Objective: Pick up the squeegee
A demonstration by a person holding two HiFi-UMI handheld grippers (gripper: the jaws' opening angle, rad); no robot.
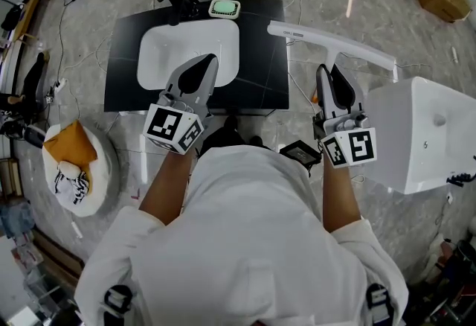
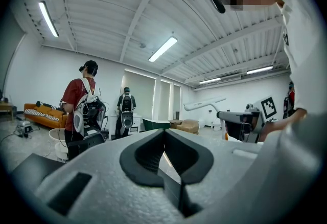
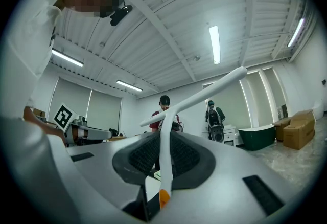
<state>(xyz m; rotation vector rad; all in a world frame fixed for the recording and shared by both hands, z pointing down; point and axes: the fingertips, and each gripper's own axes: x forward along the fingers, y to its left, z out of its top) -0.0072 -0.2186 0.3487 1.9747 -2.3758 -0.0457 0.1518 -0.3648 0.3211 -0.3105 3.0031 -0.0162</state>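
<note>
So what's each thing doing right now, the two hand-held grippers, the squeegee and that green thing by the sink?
Squeegee: up in the air, gripped by its handle, blade pointing away from the person.
Right hand-held gripper: shut on the squeegee's handle.
Left hand-held gripper: jaws together, nothing between them, over the sink.
Green thing: lying flat behind the sink, untouched.

One squeegee (image 1: 335, 40). Two grippers: left gripper (image 1: 210, 59), right gripper (image 1: 327, 68). One black table (image 1: 123, 82).
</note>
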